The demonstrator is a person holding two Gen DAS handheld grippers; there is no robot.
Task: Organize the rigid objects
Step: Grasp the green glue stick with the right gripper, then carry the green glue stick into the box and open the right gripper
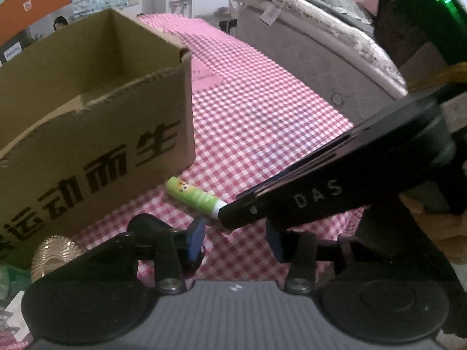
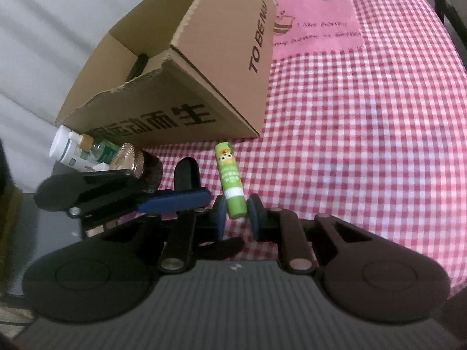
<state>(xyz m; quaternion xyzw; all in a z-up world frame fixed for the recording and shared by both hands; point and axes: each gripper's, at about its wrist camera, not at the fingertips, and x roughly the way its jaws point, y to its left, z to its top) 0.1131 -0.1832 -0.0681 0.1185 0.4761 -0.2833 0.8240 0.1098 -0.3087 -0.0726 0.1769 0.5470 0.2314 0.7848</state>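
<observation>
A green glue stick (image 2: 230, 180) lies on the pink checked cloth just in front of an open cardboard box (image 2: 186, 81). My right gripper (image 2: 237, 217) has its blue pads on either side of the stick's near end; I cannot tell whether they touch it. In the left wrist view the stick (image 1: 194, 197) lies ahead of my left gripper (image 1: 238, 240), which is open and empty, and the right gripper's black body (image 1: 335, 180) reaches in from the right and hides the stick's end. The left gripper's blue finger (image 2: 175, 201) lies to the left of the stick.
The box (image 1: 96, 134) stands at the left. A ridged metal lid on a dark jar (image 2: 137, 160), a white bottle (image 2: 65, 145) and a small clear bottle (image 2: 96, 147) lie left of the box's front. A grey sofa (image 1: 306, 46) borders the cloth on the right.
</observation>
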